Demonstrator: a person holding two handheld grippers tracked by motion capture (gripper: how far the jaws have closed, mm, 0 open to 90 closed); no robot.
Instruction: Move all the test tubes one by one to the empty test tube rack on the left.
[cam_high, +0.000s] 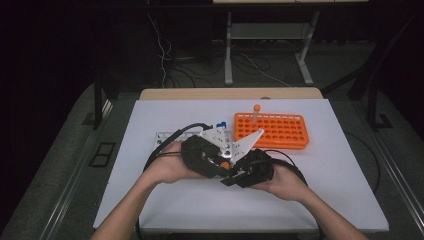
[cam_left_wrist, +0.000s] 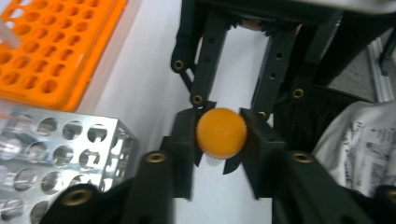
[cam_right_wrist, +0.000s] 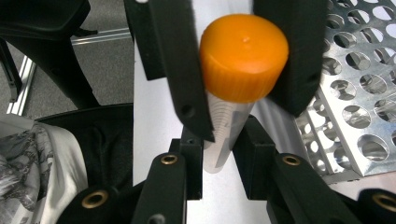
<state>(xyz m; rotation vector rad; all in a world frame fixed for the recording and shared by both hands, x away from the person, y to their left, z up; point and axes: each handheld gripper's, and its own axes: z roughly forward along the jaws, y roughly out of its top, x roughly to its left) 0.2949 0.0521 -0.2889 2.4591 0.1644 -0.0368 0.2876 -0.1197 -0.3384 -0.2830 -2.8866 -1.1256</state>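
Forearms are coming in from the bottom of the high view, and the two hands are meeting over the middle of the white surface (cam_high: 320, 165).

Starting at the left, the left gripper (cam_high: 212, 167) is reaching in toward the centre. In the left gripper view its fingers (cam_left_wrist: 180, 140) are pressing on either side of the orange cap (cam_left_wrist: 221, 132) of a clear tube (cam_right_wrist: 223, 133), closed down to the width of that cap. The cap is facing this camera almost head-on, so the tube's long axis is running away from the left hand, along its fingers.

Moving right, the right gripper (cam_high: 235, 176) is coming in from the opposite side. In the right gripper view its fingers (cam_right_wrist: 254, 151) are clamping the clear body of the tube lower down, closed to the tube's width, while the other gripper's fingers are holding the cap above them.

So the tube is sitting in the air between the two hands, just in front of the metal rack (cam_high: 167, 137) and left of the orange rack (cam_high: 272, 131), where one capped tube (cam_high: 256, 114) is standing upright. Each hand is gripping one end, and neither is nearer than the other. Judging from this, the cap is about to be turned off, and that twist has to go round the tube's long axis, with the right hand keeping the body steady.
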